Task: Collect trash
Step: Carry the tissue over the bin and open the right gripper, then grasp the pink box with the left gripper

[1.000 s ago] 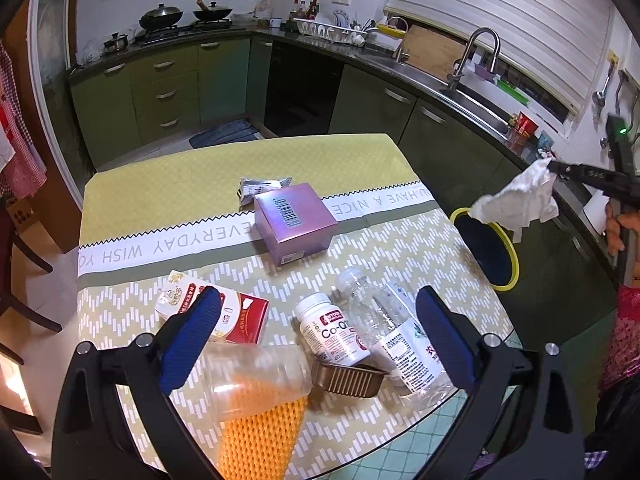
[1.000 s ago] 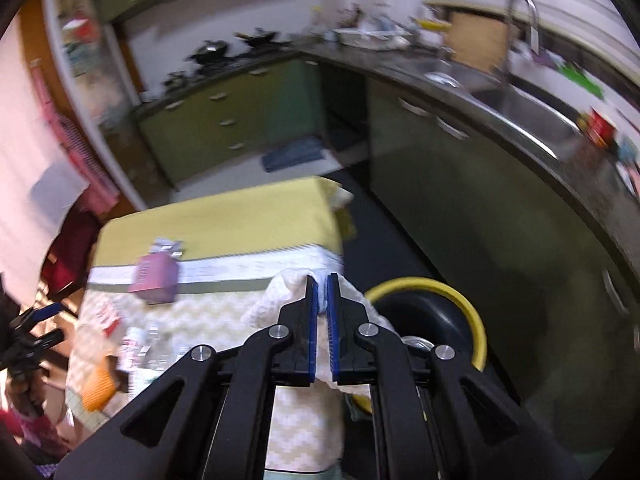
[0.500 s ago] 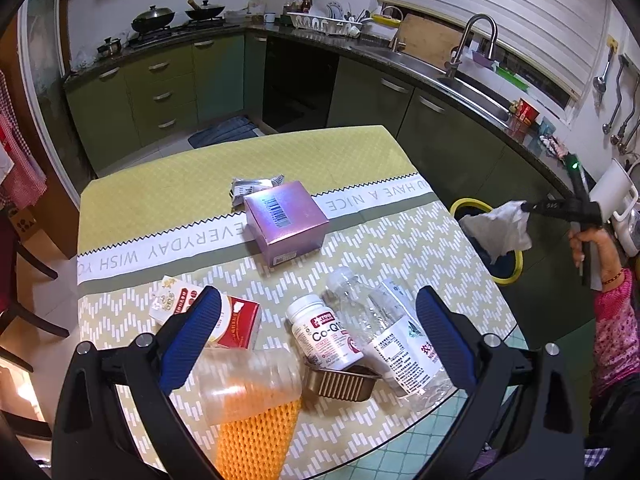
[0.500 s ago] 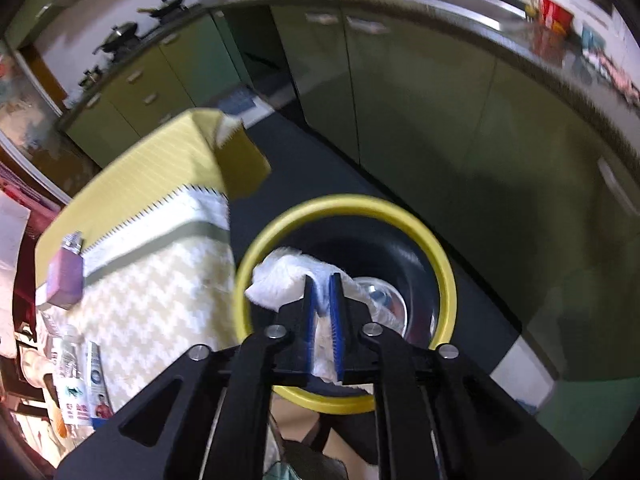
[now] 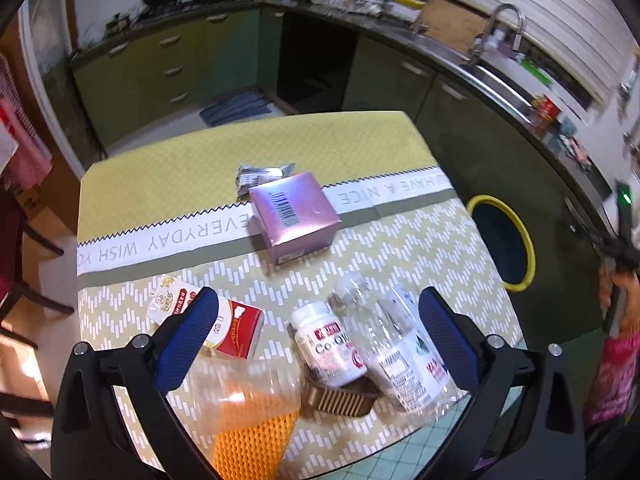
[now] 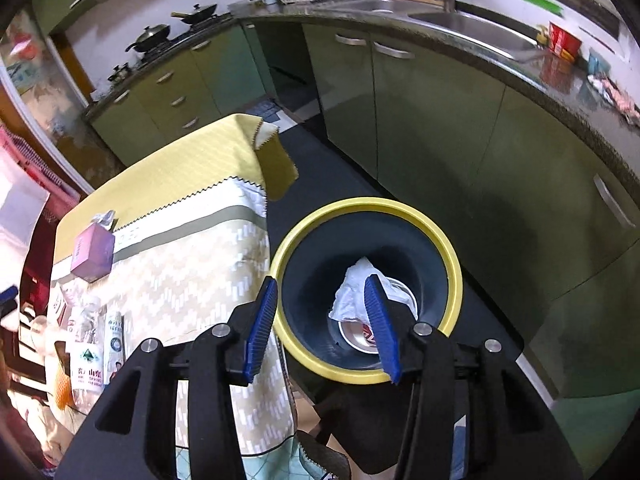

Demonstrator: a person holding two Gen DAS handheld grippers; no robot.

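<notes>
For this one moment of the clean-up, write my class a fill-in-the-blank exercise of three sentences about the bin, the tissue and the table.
1. The dark bin beside the table has a rim coloured ____.
2. The white crumpled tissue now lies inside the ____.
3. The box with a barcode on the tablecloth is coloured ____.

Missing words: yellow; bin; purple

The table [image 5: 132, 184], under a yellow-green cloth, carries a purple box [image 5: 294, 216] at centre with a silver wrapper [image 5: 260, 174] at its eleven o'clock, and (near edge) a red carton [image 5: 236, 326], supplement bottle [image 5: 328, 346], clear bottle [image 5: 384, 344], foil cup [image 5: 340, 400] and orange netting [image 5: 248, 440].
</notes>
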